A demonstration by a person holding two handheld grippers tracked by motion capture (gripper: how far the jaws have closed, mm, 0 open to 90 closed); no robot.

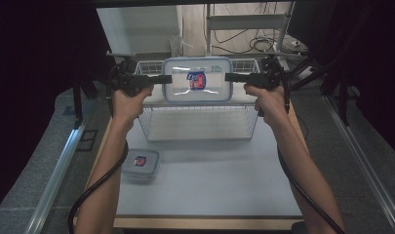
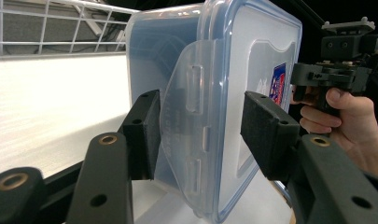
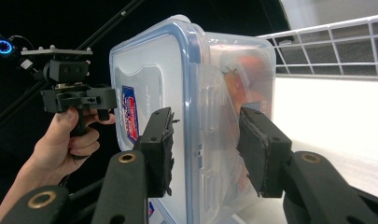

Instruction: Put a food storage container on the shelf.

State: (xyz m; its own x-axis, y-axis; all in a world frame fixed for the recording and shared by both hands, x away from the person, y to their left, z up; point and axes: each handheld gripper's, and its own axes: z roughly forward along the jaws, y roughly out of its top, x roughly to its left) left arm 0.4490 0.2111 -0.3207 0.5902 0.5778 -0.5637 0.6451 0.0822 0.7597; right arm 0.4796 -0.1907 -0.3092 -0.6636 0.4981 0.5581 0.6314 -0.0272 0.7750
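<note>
Above the white wire basket [image 1: 197,122], at the 12 o'clock end of the pale grey tabletop [image 1: 209,185] in the high view, a large clear rectangular plastic container with a blue-rimmed snap lid [image 1: 197,79] is hanging in the air, its lid and red-and-blue label facing the camera.
- Left gripper [image 1: 167,79]: reaching in from 9 o'clock, clamping the container's left short end.
- Right gripper [image 1: 229,77]: reaching in from 3 o'clock, clamping the right short end.
- Small clear lidded container with the same label [image 1: 140,164]: sitting on the tabletop at 8 o'clock of the basket, well apart from both grippers.

Left gripper view:
- Left gripper [image 2: 200,130]: both pads are pressing the large container [image 2: 210,93] at its side latch flap, one on the body side, one on the lid side.
- Right gripper [image 2: 338,70]: showing at 2 o'clock, in a hand [image 2: 345,121].
- Basket wire [image 2: 60,28]: running across 11 o'clock.

Right gripper view:
- Right gripper [image 3: 203,144]: jaws are straddling the large container [image 3: 186,93] at its latch edge, pads pressing lid and body.
- Left gripper [image 3: 77,95]: showing at 9 o'clock, in a hand [image 3: 65,144].
- Basket wire [image 3: 336,42]: lying at 2 o'clock.
</note>
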